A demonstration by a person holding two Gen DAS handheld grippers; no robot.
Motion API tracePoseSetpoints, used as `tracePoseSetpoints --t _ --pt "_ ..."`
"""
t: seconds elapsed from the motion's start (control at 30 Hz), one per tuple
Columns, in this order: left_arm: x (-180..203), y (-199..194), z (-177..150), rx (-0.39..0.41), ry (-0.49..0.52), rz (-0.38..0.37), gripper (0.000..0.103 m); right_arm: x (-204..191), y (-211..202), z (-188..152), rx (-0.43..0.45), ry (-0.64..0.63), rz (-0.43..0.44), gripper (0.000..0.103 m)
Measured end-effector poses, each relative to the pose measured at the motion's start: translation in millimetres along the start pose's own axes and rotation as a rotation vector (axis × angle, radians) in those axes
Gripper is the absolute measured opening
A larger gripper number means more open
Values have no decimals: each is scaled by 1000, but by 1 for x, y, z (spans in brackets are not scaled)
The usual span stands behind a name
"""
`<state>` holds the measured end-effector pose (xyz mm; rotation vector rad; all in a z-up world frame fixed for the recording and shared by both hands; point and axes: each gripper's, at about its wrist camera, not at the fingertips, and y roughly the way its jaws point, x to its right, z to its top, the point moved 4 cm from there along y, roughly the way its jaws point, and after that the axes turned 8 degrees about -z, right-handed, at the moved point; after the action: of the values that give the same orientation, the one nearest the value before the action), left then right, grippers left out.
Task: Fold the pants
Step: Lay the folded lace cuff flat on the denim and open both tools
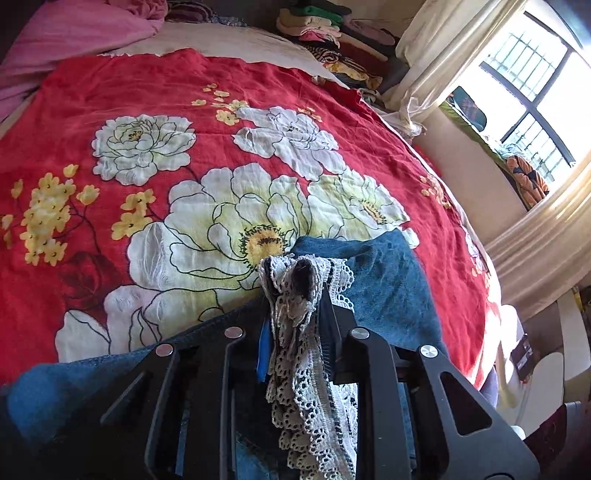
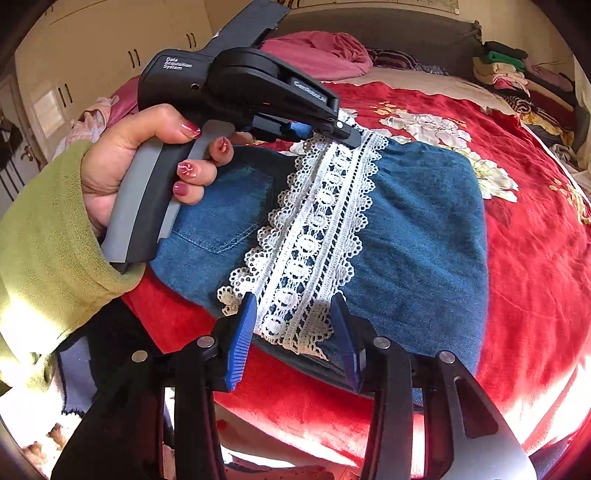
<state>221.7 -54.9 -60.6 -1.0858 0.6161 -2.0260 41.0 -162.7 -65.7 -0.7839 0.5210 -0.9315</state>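
Observation:
Blue denim pants (image 2: 417,236) with a white lace hem band (image 2: 317,229) lie folded on a red floral bedspread (image 2: 535,258). My left gripper (image 1: 295,284) is shut on the far end of the lace (image 1: 303,354); it also shows in the right wrist view (image 2: 332,129), held by a hand. My right gripper (image 2: 295,317) is open, its blue fingers (image 2: 242,339) straddling the near end of the lace band without closing on it. Denim (image 1: 388,288) spreads under and beyond the left gripper.
A pink blanket (image 1: 74,33) lies at the head of the bed. Stacked folded clothes (image 1: 332,40) sit at the far right corner. A curtained window (image 1: 535,92) and sill are to the right. Wardrobe doors (image 2: 92,55) stand at the left.

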Motion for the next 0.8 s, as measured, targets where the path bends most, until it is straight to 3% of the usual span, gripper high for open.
tracePoseSetpoints --t 0.23,0.43,0.6,0.8 --pt "-3 3 -7 10 13 56 28 4 5 -4 -21 27 20 42" --pt "4 -20 -9 50 46 106 41 16 -22 -1 37 64 29 48" --pt "19 -42 -19 77 76 128 43 32 -31 -8 24 98 -11 48" --pt "47 -50 -59 51 130 117 43 53 -33 -25 -6 171 -47 49"
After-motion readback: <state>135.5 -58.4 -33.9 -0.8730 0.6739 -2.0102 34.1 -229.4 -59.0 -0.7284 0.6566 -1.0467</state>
